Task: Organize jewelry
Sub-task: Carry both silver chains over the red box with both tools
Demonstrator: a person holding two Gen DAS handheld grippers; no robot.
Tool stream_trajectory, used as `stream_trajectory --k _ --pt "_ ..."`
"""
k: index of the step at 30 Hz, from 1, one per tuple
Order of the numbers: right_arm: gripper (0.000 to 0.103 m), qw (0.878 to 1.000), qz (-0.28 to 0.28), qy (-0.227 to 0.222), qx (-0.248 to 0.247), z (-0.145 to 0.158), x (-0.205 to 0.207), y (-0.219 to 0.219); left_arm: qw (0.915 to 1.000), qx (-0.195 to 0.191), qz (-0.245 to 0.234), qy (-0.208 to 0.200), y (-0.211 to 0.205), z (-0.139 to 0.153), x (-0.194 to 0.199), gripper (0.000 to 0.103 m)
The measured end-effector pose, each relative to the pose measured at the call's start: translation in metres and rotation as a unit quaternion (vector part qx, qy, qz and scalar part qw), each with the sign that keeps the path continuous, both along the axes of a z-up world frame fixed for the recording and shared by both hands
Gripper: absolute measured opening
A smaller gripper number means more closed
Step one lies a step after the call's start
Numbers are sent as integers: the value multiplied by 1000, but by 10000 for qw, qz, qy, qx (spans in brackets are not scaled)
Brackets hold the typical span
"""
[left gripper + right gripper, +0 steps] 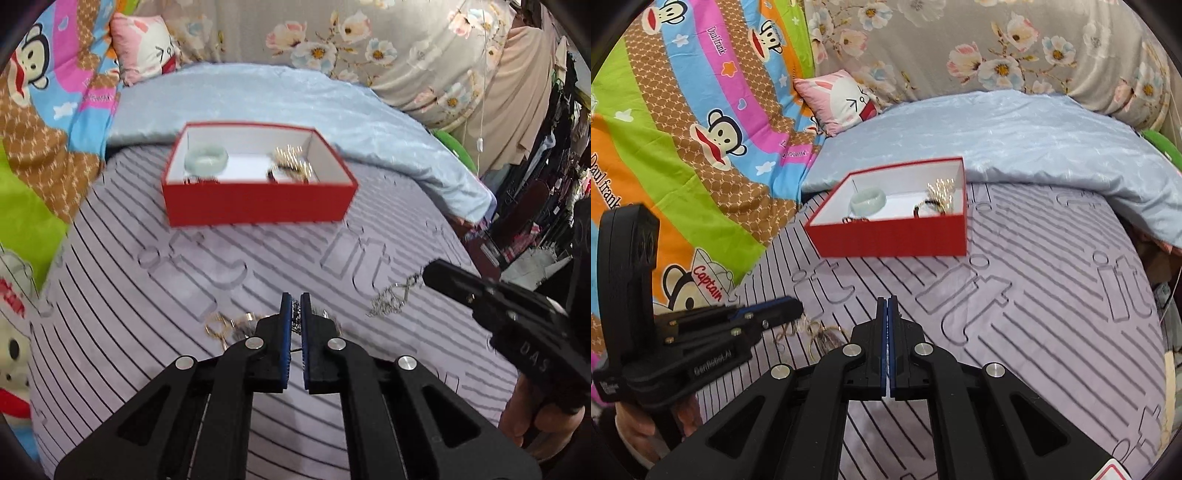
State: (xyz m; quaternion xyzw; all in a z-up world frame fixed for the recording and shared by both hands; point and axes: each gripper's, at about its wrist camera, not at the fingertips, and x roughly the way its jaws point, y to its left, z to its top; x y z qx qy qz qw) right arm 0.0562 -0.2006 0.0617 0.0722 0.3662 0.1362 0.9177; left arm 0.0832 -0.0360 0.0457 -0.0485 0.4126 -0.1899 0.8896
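**Silver chain pinched in both grippers, red box waiting behind**

Silver, fine-linked metal chain (388, 301) is the piece in play. One end sits clamped between the blue pads of the black left gripper (295, 300); links show in the narrow slit between the fingers. The other end, seen from the left wrist camera, bunches in a small tangle right at the tip of the black right gripper (428, 273), touching it. From the right wrist camera that gripper (888, 301) has its jaws pressed fully together, pads touching; no chain visible in the slit from there, so I cannot tell from that view what it pinches.

Just left of the left gripper lies a gold-coloured wire earring pair or clasp piece (221, 325) on the cover, blurred, detail unclear.

Further back, well apart from both grippers: open rectangular red cardboard box with white lining (258, 206). Inside it, pale green jade-like bangle (206, 158) at the left, a gold-toned sparkly piece (293, 158) at the right, dark beaded bracelet near the front wall.

Everything rests on a lavender bed cover with dark stripes and raised letter shapes (147, 332). Behind the box, a light blue satin quilt (258, 99). Cartoon-monkey blanket (683, 129) at the left, floral grey cloth (997, 44) behind, pink cat-face cushion (846, 99) between them. A hand (524, 417) holds the right gripper's handle.
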Motion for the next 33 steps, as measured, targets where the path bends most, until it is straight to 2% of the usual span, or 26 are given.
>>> stream_trajectory --k 9,15,25,33 --pt "0 9986 139 -471 -193 39 37 15 9978 4 179 -638 6 50 53 3" --pt "0 9972 147 -667 -299 55 74 25 9954 95 340 -893 8 68 90 3" --pt "0 9968 99 -705 -350 60 141 32 9939 215 642 -867 12 65 156 3" --pt "0 9983 65 -488 -310 42 189 35 9942 322 755 -695 11 46 203 3"
